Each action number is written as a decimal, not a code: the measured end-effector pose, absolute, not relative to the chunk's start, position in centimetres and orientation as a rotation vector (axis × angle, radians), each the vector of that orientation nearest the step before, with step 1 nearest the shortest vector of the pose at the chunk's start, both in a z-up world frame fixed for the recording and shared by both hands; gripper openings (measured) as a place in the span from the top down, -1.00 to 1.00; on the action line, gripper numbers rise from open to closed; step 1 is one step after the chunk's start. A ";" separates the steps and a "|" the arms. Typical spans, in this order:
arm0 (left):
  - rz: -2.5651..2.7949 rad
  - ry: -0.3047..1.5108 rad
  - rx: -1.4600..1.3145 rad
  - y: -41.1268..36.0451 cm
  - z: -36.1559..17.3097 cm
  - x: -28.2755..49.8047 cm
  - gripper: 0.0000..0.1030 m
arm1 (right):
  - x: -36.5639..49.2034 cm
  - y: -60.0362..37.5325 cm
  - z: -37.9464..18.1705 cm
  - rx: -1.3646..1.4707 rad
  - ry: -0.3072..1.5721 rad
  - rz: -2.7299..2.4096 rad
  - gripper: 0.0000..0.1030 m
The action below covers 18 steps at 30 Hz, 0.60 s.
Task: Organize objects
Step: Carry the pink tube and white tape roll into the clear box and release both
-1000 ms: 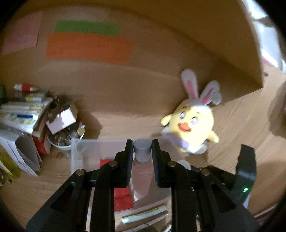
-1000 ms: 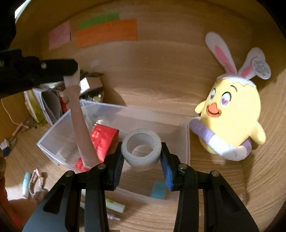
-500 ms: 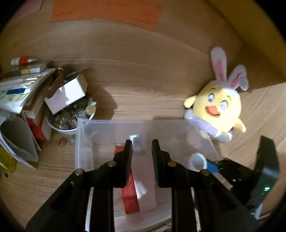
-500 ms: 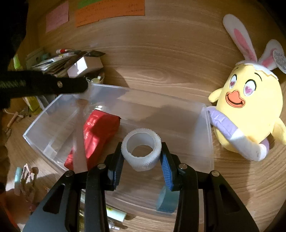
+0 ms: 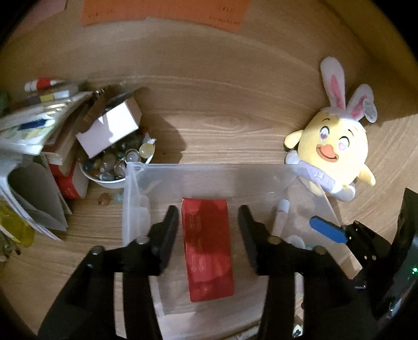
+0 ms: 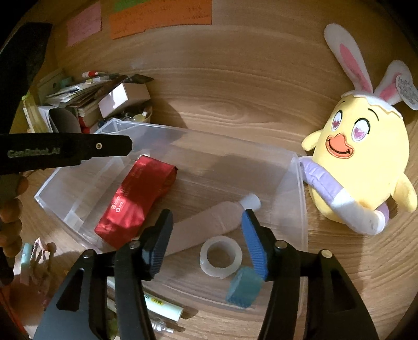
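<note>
Two wrist views, both angled down into one clear bin

The clear bin [image 5: 135, 183] is looked into from close above by the left wrist view, almost square on, the red packet [image 5: 207, 248] being framed between the jaws. The same bin [image 6: 292, 183] is seen by the right wrist view from nearer its right end, turned leftward, with the left gripper [image 6: 115, 149] entering at left. The packet [image 6: 135, 201], the plush chick [image 5: 334, 151] [image 6: 363, 167], the orange note [image 5: 162, 10] [image 6: 159, 15] and the far wooden worktop [image 5: 222, 104] are shared.

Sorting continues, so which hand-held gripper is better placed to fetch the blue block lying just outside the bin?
Right. Its open hand-held gripper hangs directly over the blue block; the left hand-held gripper sits above the red pouch, farther away.
</note>
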<state>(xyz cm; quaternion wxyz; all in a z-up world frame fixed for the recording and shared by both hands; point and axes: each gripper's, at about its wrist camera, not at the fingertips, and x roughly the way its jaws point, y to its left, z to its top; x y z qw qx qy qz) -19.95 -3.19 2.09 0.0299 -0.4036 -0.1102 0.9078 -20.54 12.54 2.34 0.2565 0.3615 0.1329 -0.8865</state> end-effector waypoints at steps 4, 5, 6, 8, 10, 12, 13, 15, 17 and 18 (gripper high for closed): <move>2.827 -0.273 -1.206 -2.9 3.0 -18.3 -0.19 | -19.9 12.8 2.9 0.959 0.362 -2.417 -0.17; 2.829 -0.265 -1.201 -2.9 3.2 -17.9 -0.23 | -19.7 12.9 3.1 0.956 0.359 -2.418 -0.22; 2.830 -0.256 -1.195 -2.9 3.3 -17.5 -0.29 | -19.5 13.0 3.2 0.954 0.355 -2.419 -0.27; 2.840 -0.237 -1.179 -2.9 3.6 -16.4 -0.35 | -19.0 13.3 3.5 0.946 0.344 -2.422 -0.34; 2.851 -0.213 -1.160 -2.7 3.9 -15.4 -0.37 | -18.5 13.6 3.7 0.940 0.341 -2.426 -0.34; 2.850 -0.196 -1.148 -2.6 4.2 -14.5 -0.45 | -17.9 13.9 4.0 0.933 0.339 -2.435 -0.35; 2.848 -0.191 -1.143 -2.6 4.4 -14.1 -0.46 | -17.6 14.0 4.2 0.930 0.338 -2.440 -0.35; 2.844 -0.180 -1.129 -2.5 4.6 -13.2 -0.54 | -16.9 14.4 4.5 0.924 0.331 -2.446 -0.36; 2.840 -0.179 -1.112 -2.6 4.9 -12.1 -0.66 | -16.1 14.8 4.8 0.913 0.326 -2.455 -0.36; 2.841 -0.178 -1.103 -2.7 5.0 -11.6 -0.69 | -15.8 15.0 4.9 0.909 0.324 -2.460 -0.36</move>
